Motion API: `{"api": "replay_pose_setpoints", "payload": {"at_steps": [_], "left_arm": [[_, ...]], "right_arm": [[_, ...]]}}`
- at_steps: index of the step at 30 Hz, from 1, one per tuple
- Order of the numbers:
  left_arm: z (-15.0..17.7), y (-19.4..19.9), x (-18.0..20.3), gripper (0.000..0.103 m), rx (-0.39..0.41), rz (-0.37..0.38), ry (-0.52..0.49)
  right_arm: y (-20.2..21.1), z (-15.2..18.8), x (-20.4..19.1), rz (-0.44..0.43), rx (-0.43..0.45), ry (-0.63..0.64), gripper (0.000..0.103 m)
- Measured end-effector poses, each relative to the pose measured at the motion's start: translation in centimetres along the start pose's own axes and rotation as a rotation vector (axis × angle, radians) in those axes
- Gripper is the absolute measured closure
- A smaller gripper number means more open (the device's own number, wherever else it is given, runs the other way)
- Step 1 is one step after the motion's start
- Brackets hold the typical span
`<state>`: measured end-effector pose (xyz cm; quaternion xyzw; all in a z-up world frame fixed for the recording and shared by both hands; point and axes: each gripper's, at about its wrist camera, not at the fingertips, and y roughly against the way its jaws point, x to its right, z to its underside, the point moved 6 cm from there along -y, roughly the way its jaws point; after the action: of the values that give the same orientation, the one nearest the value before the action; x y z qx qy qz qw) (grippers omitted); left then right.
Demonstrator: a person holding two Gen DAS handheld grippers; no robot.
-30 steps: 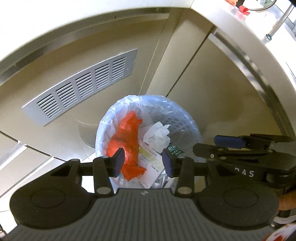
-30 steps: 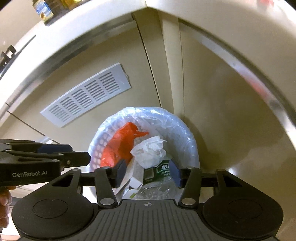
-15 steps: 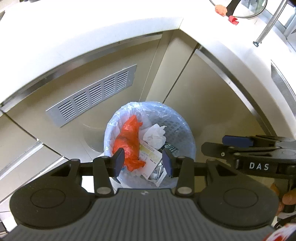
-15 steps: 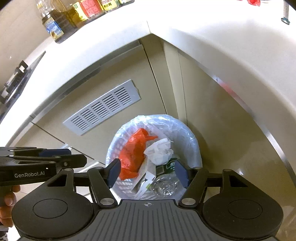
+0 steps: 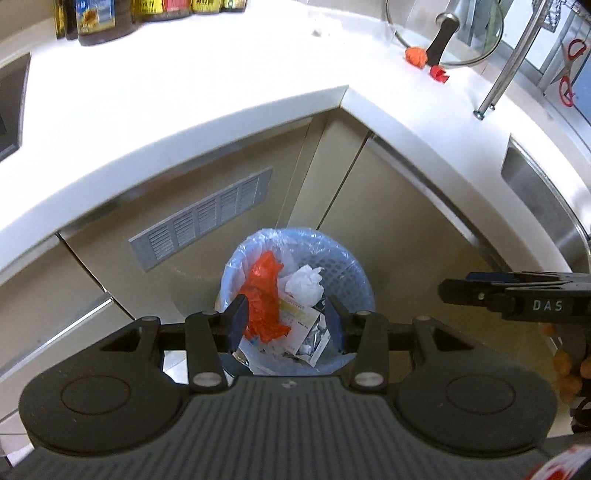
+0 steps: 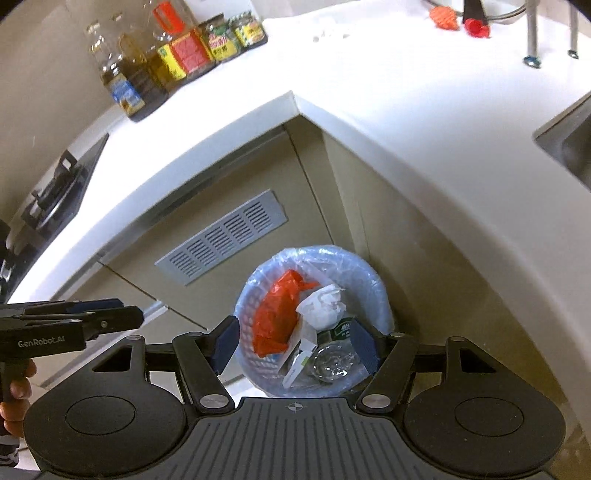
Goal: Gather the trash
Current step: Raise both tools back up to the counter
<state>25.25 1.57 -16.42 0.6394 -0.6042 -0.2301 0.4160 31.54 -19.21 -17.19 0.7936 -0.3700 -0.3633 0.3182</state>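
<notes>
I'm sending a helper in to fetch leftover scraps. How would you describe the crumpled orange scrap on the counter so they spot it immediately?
Start at the white L-shaped countertop above the blue lined trash basket. Follow it toward the far right, to the glass pan lid with a black handle. The crumpled orange scrap lies against that handle's tip; it is paler and more wadded than the small red piece beside it.

Near rim of round blue perforated bin with clear plastic liner [image 5: 347,266] hidden behind gripper body in both views. Labels on glass condiment bottles on white counter [image 6: 173,62] blurred, unreadable. Steel sink basin [image 6: 569,144] cut by right edge. Print on white paper slip [image 5: 299,314] too small to read.
</notes>
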Motion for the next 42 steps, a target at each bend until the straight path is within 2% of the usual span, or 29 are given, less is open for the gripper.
{"api": "replay_pose_setpoints", "payload": {"at_steps": [13,23,32,42], "left_arm": [[-3.1,2.7,-0.4,0.062,0.094,0.045,-0.062],[-7.5,2.1,0.4,0.062,0.156,0.083,-0.082],[-12.9,-0.1,2.9,0.062,0.206,0.076,-0.114],[-22.9,-4.7,6.6,0.062,0.292,0.015,-0.118]], "right_arm": [[4.1,-1.8,1.3,0.068,0.117,-0.077,0.036],[5.8,-4.5,2.4,0.132,0.207,-0.089,0.036],[5.3,-9.8,4.7,0.188,0.289,-0.054,0.036],[1.5,-20.8,8.9,0.177,0.359,0.045,0.036]]}}
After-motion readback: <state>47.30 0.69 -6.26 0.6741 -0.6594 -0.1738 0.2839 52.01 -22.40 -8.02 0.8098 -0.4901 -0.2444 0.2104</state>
